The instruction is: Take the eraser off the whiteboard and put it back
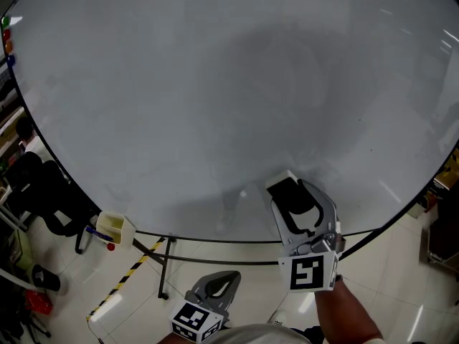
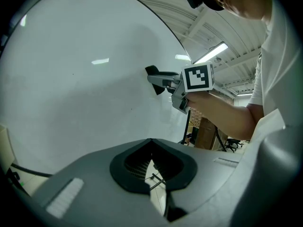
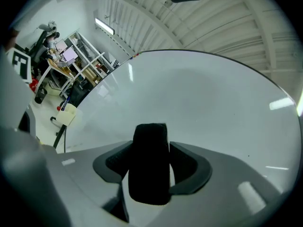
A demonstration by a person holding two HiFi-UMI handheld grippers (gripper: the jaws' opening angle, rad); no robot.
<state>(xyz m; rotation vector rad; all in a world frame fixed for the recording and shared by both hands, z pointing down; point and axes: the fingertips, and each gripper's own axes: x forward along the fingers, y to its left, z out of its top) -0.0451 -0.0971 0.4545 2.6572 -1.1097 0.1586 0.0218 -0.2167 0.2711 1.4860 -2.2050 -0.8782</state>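
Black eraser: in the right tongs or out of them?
In: the black felt eraser sits pinched between the right tongs, facing the white whiteboard. Board contact: cannot tell.

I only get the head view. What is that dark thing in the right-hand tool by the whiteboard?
Observer: The right gripper view shows a black eraser clamped between the fingers of the right gripper.
Operator: And the tool lower down?
Observer: In the left gripper view, the left gripper has its fingertips together, nothing between them.
Operator: Is the eraser touching the board?
Observer: Seen sideways from the left gripper view, its tip is right at the whiteboard; contact I cannot tell.
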